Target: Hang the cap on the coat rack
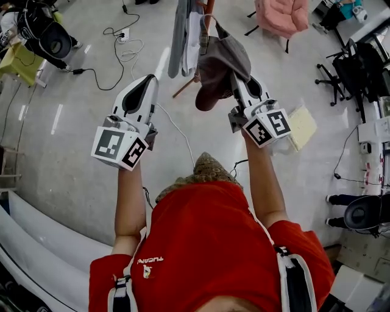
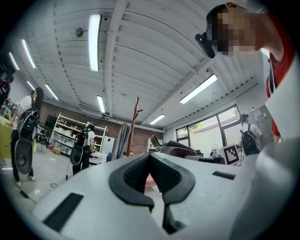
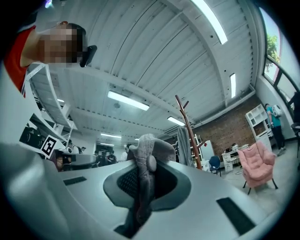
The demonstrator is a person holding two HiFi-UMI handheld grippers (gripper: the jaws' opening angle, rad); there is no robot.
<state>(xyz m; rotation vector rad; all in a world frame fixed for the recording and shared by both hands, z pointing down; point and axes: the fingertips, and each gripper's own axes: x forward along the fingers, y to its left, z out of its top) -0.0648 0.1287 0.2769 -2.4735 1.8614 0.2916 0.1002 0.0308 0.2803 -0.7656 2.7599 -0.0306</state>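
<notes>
The right tool [image 3: 143,174] is nearly closed, its jaws pinching a fold of the grey-brown cap [image 3: 146,151], so the cap is in hand and raised off the floor. In the head view the cap [image 1: 220,64] droops over the tips of that tool [image 1: 236,82], close to the wooden coat rack [image 1: 206,13] and beside a grey garment [image 1: 179,38] already hanging there. From the right gripper view the coat rack [image 3: 187,127] stands a little beyond the cap, with bare pegs near its top. No peg carries the cap, so lifting it over one and letting go looks like what is left. The left tool [image 2: 150,158] is closed on nothing and held up alongside.
</notes>
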